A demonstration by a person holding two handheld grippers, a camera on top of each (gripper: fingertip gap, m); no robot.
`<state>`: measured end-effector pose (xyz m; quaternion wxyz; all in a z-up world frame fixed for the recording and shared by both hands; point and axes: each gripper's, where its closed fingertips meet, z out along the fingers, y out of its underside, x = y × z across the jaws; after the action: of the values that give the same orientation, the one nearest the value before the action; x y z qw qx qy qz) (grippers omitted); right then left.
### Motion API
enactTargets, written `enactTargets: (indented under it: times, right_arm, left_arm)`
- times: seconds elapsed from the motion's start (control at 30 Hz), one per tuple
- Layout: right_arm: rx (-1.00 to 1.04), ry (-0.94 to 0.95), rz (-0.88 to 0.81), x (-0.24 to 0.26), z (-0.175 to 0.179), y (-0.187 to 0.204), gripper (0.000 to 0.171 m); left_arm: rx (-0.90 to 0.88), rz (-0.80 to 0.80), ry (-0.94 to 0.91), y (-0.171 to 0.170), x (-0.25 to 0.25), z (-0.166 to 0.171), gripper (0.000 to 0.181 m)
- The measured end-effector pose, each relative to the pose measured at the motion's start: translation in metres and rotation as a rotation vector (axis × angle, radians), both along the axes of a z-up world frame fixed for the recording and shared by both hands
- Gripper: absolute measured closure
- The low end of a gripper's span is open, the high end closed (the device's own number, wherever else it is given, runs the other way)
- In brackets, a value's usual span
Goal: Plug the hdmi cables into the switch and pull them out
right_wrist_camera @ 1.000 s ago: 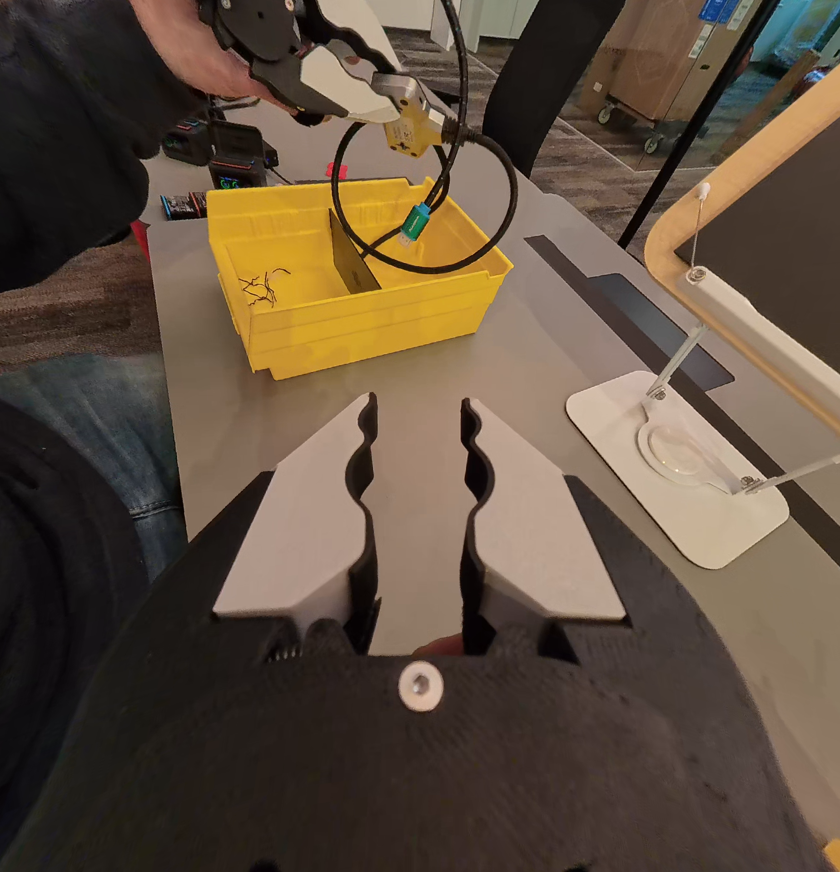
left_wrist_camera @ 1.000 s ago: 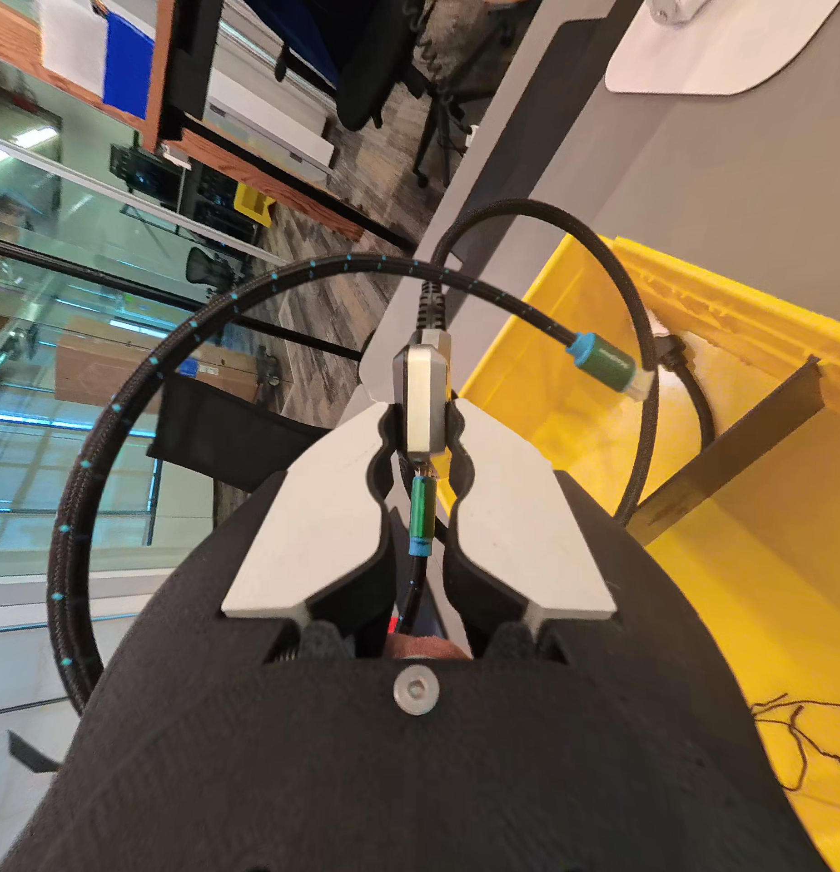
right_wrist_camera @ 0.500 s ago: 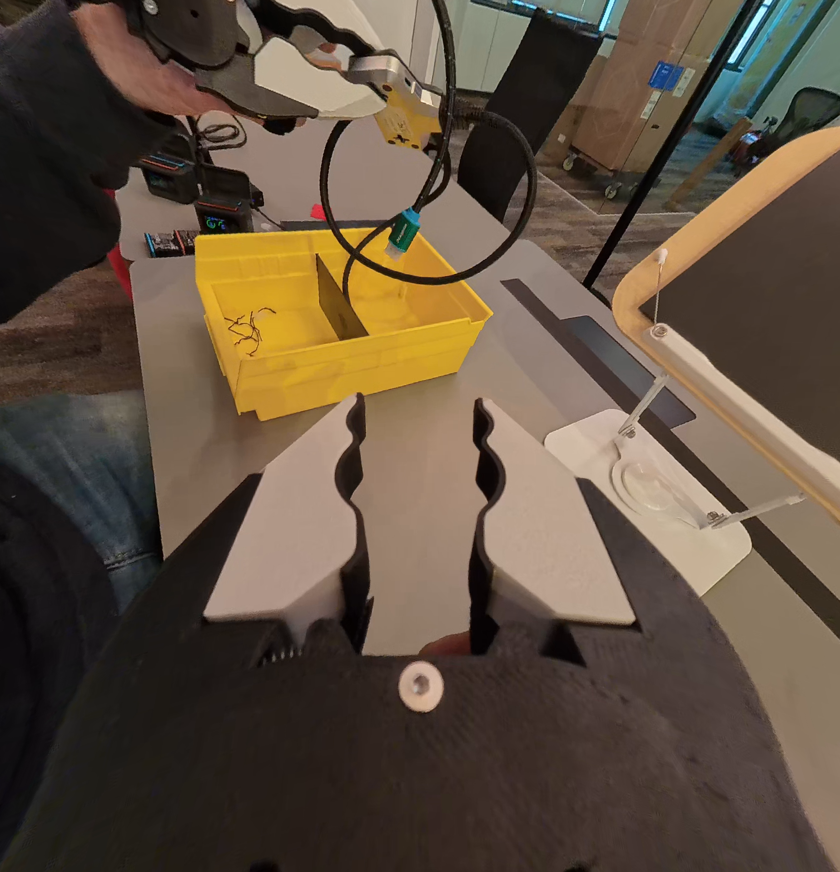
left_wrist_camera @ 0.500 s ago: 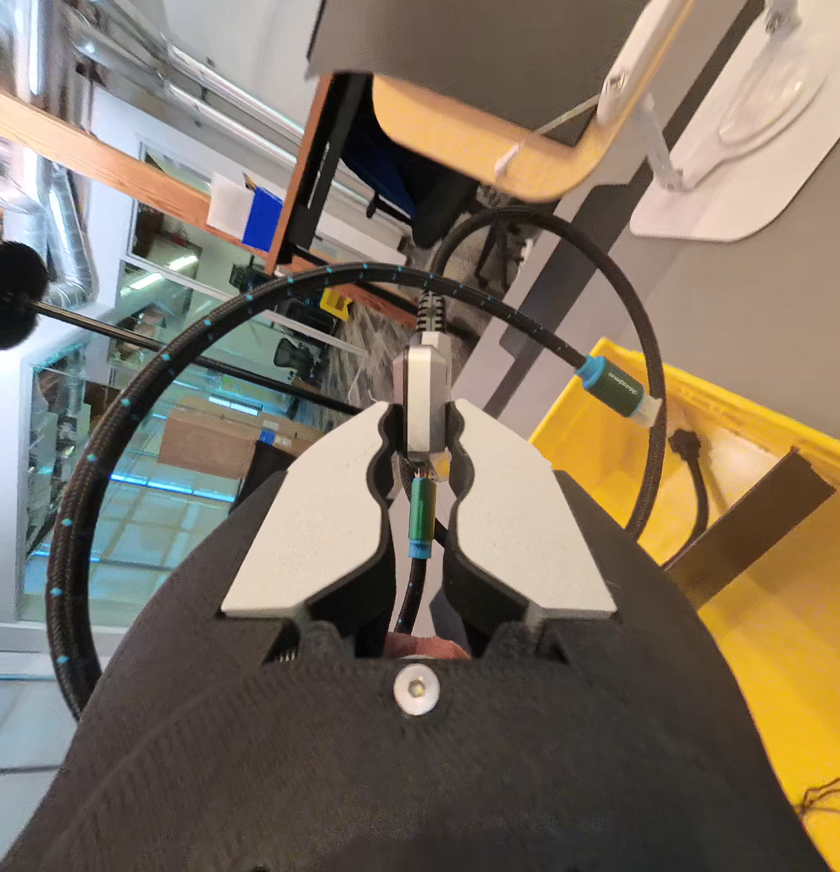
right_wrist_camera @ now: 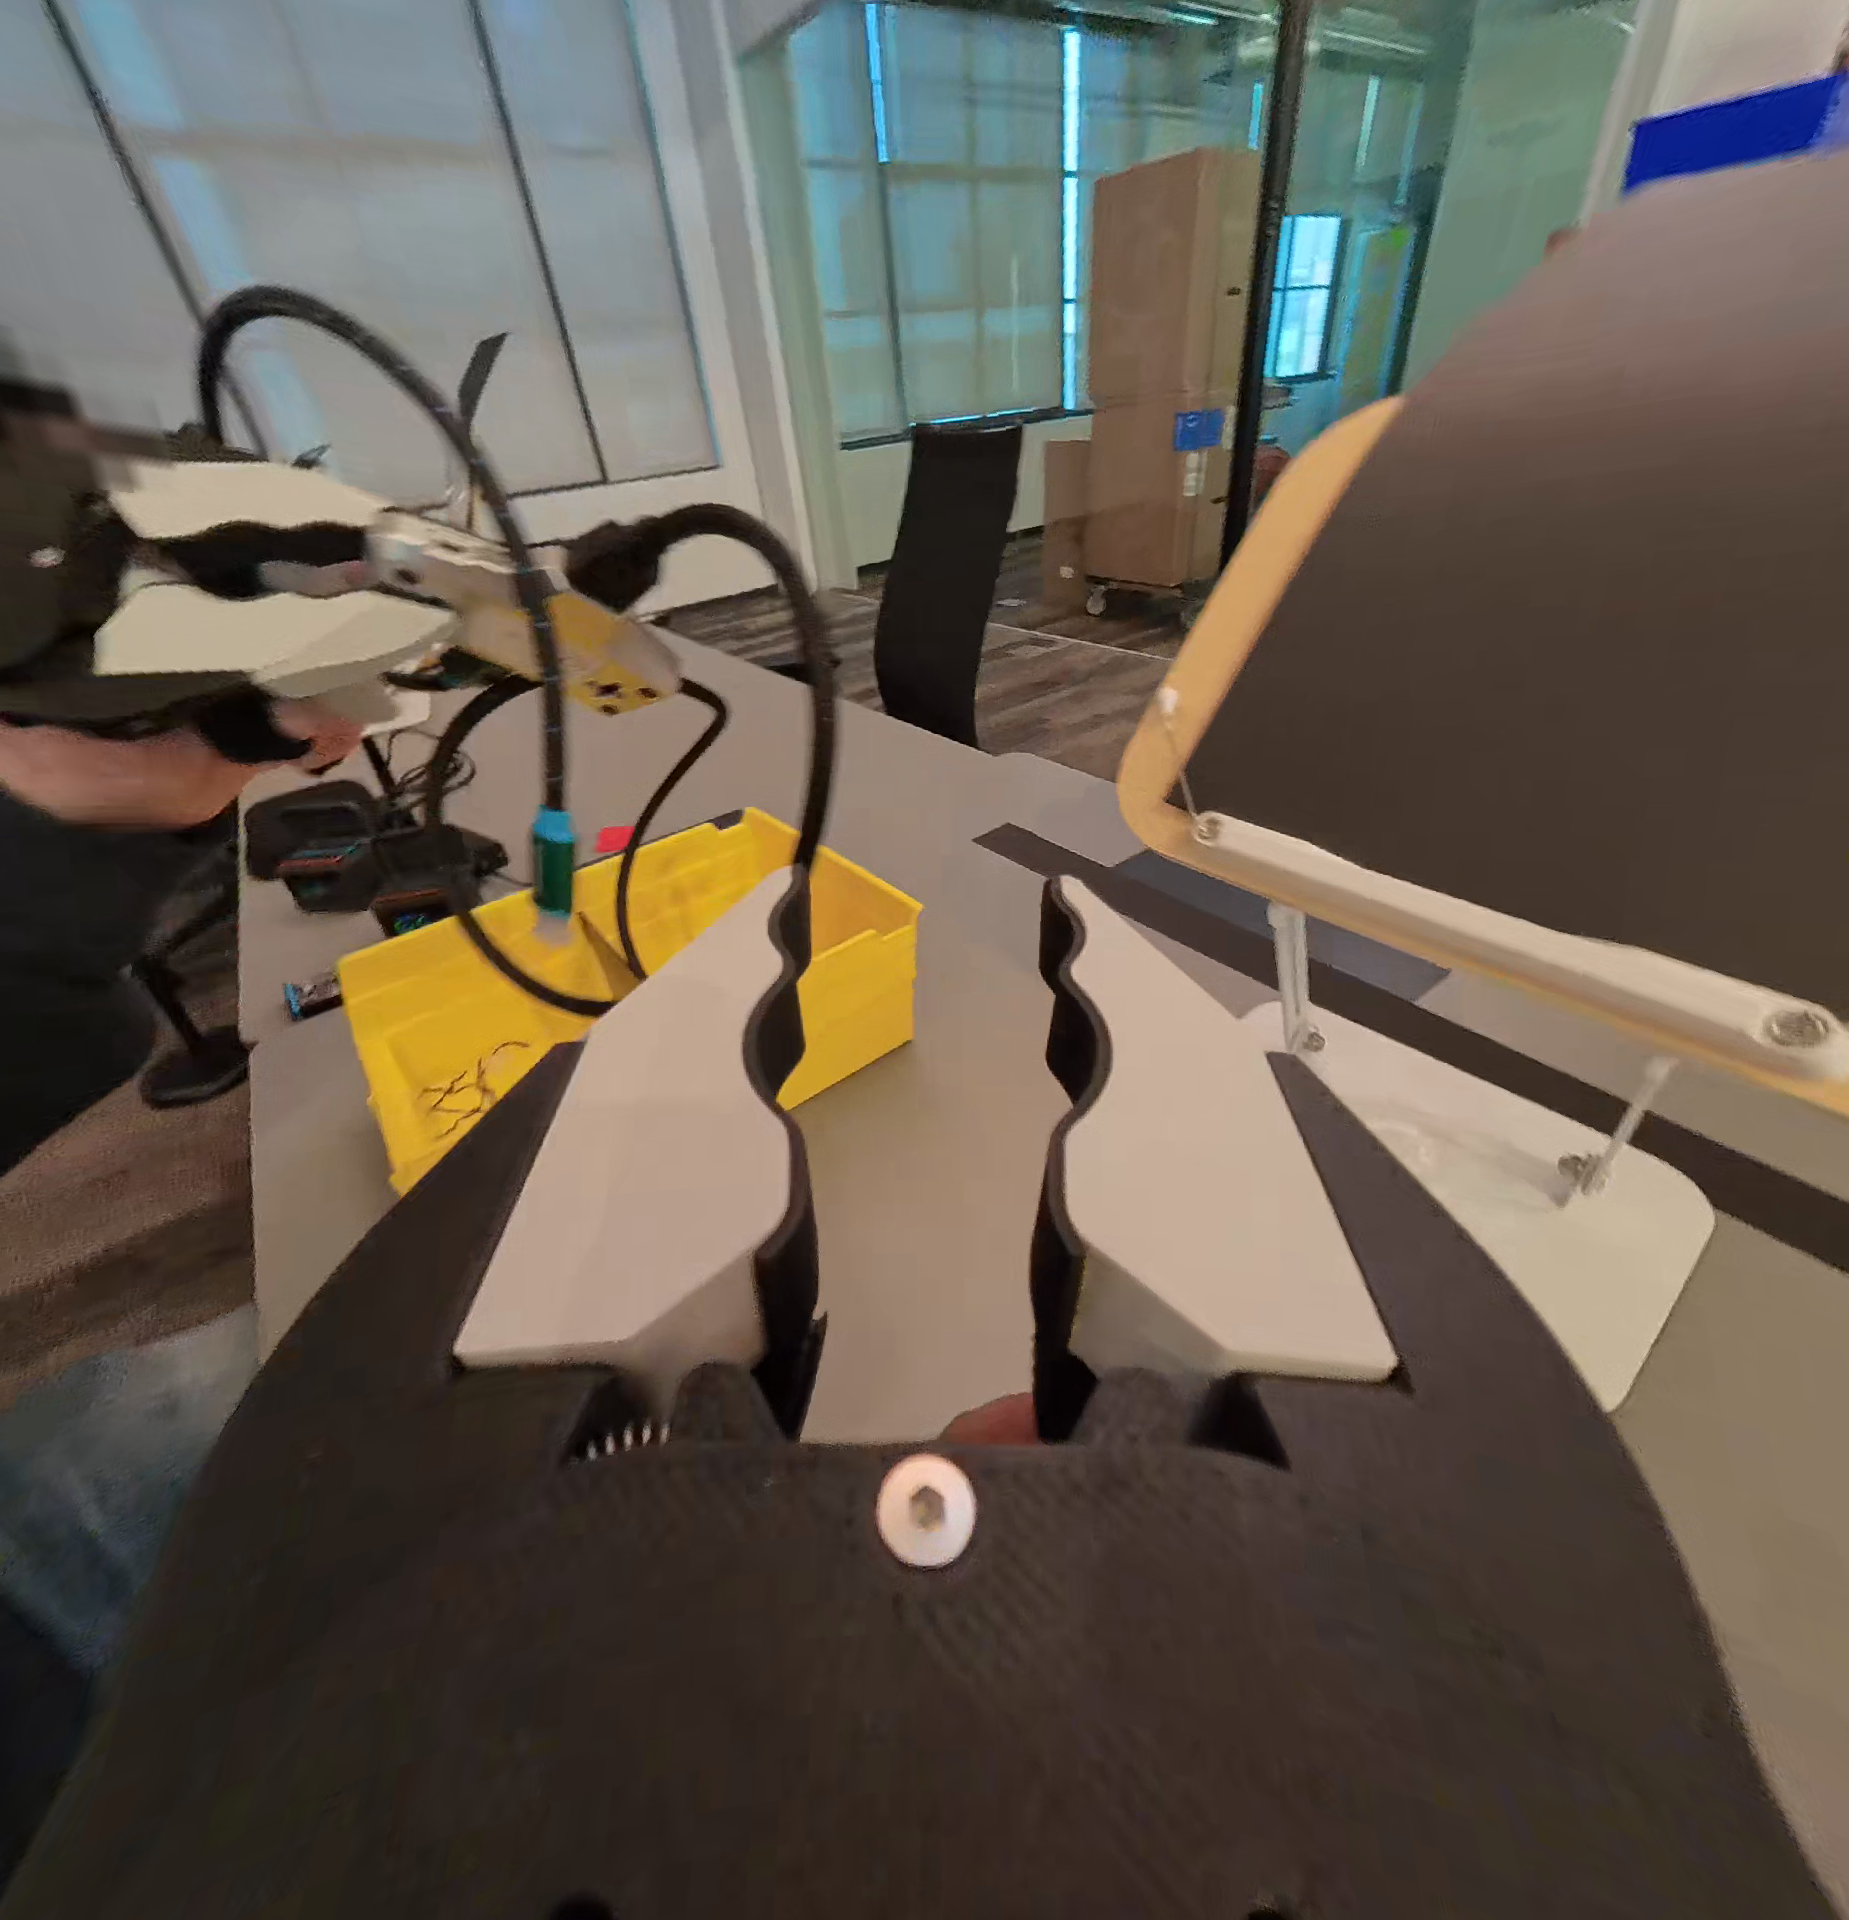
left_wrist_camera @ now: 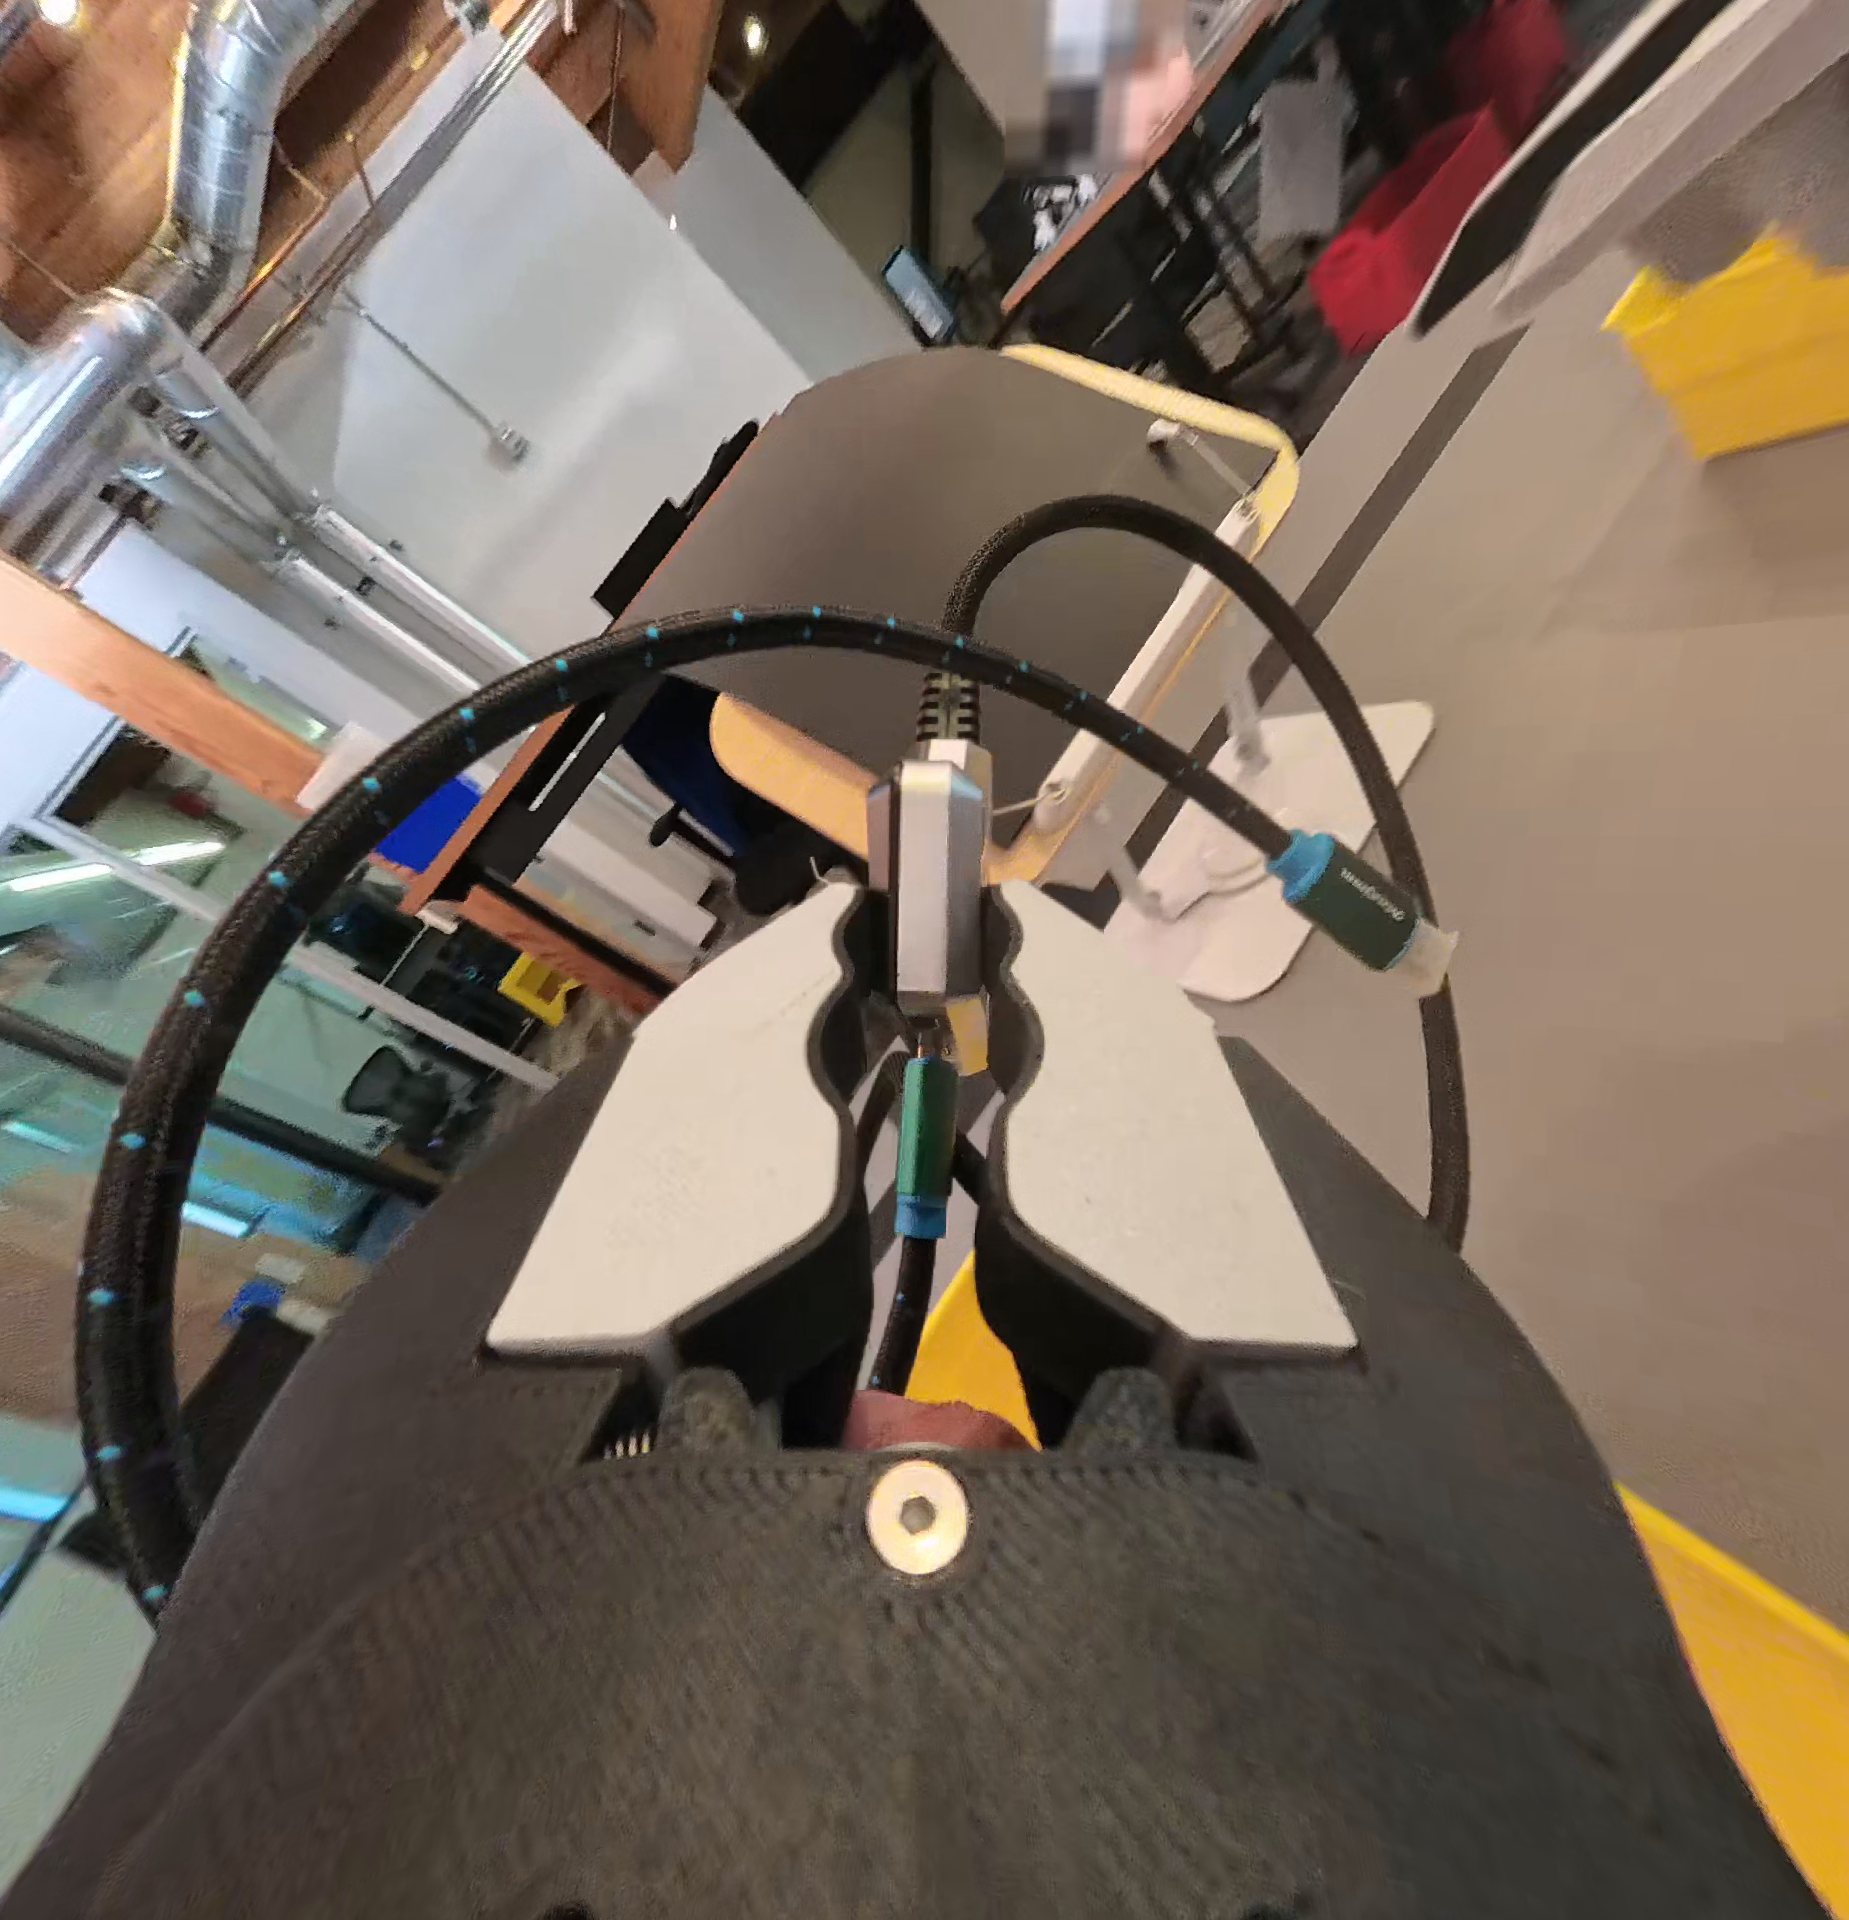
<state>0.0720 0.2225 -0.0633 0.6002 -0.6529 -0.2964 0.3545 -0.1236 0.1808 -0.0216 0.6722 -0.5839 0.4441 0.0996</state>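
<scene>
My left gripper (left_wrist_camera: 928, 906) is shut on the silver HDMI switch (left_wrist_camera: 930, 883) and holds it in the air; both also show in the right wrist view, gripper (right_wrist_camera: 421, 597) and switch (right_wrist_camera: 546, 623). A green HDMI plug (left_wrist_camera: 925, 1138) sits in the switch's near end. Its braided black cable (left_wrist_camera: 276, 894) loops round to a free green plug (left_wrist_camera: 1351, 914), which hangs over the bin in the right wrist view (right_wrist_camera: 552, 862). A second black cable (left_wrist_camera: 1346, 707) leaves the switch's far end. My right gripper (right_wrist_camera: 920, 894) is open and empty above the table.
A yellow bin (right_wrist_camera: 858, 966) with a dark divider stands on the grey table (right_wrist_camera: 961, 831). A tilted dark panel on a white stand (right_wrist_camera: 1585, 1257) is to the right. Black devices (right_wrist_camera: 328, 842) lie behind the bin. A black chair (right_wrist_camera: 951, 582) stands beyond the table. Some 20 cm of space lies between my two pairs of fingers.
My left gripper has lifted and swung with the switch, so the bin has dropped out of its view. My right gripper has tilted up and its jaws have opened a little wider.
</scene>
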Motion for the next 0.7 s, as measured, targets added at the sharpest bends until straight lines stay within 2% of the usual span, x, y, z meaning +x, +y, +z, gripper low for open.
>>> enactTargets:
  times: [0.1, 0.23, 0.3, 0.4, 0.5, 0.6, 0.7]
  right_arm:
    - [-0.076, 0.093, -0.026, 0.011, -0.018, 0.022, 0.133]
    - [-0.105, 0.283, 0.082, 0.008, -0.026, 0.027, 0.145]
    - [-0.065, 0.307, 0.205, -0.007, -0.025, 0.012, 0.143]
    - [0.029, 0.232, 0.343, -0.035, -0.021, -0.017, 0.128]
    - [0.095, 0.177, 0.433, -0.059, -0.015, -0.042, 0.123]
    - [0.110, 0.141, 0.533, -0.078, -0.019, -0.065, 0.125]
    - [0.126, 0.140, 0.570, -0.083, -0.022, -0.076, 0.137]
  left_arm:
    - [-0.026, -0.106, -0.078, -0.008, 0.017, 0.000, 0.162]
    - [-0.070, -0.272, -0.200, -0.025, 0.043, 0.003, 0.162]
    - [-0.101, -0.333, -0.239, -0.031, 0.056, 0.002, 0.162]
    - [-0.163, -0.415, -0.303, -0.037, 0.073, -0.005, 0.162]
    - [-0.231, -0.508, -0.363, -0.043, 0.090, -0.017, 0.162]
    - [-0.282, -0.584, -0.424, -0.051, 0.105, -0.025, 0.163]
    - [-0.320, -0.627, -0.474, -0.054, 0.112, -0.030, 0.162]
